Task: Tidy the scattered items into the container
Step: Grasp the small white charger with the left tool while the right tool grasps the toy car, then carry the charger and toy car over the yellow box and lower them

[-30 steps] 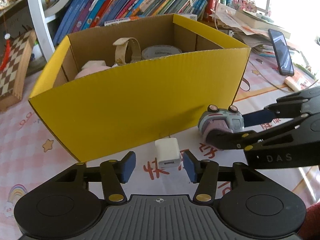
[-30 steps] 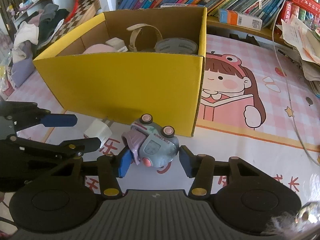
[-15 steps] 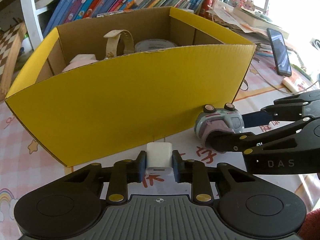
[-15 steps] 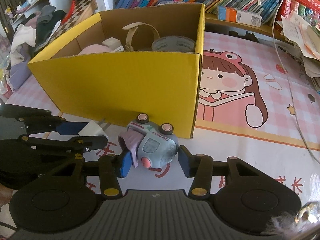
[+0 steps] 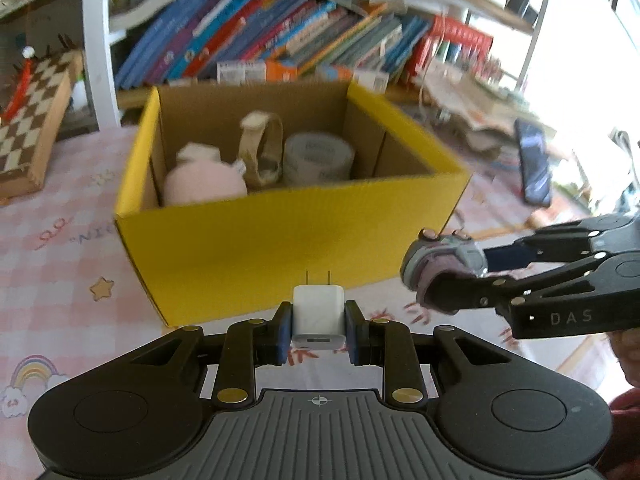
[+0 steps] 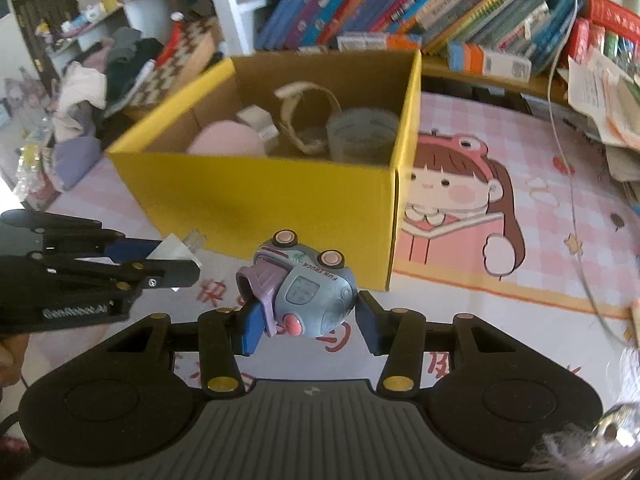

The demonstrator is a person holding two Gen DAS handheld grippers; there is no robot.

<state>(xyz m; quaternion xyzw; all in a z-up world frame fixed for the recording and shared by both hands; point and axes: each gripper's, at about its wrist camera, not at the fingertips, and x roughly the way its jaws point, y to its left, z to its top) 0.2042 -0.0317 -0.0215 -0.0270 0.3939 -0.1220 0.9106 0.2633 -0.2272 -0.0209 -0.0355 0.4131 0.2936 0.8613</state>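
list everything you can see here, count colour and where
box: 1, yellow outside, brown inside, on the table
plush: 1, pink, in box, left
strap: 1, beige, looped, in box, middle
tape roll: 1, grey, in box, right
charger: 1, white, prongs forward, in left gripper
toy truck: 1, blue-grey and purple, in right gripper
tablecloth: 1, pink check, cartoon girl
books: many, mixed colours, shelf behind box
chessboard: 1, brown and cream, far left
phone: 1, dark, right of box
left gripper: black, blue pads, shut
right gripper: black, blue pads, around truck
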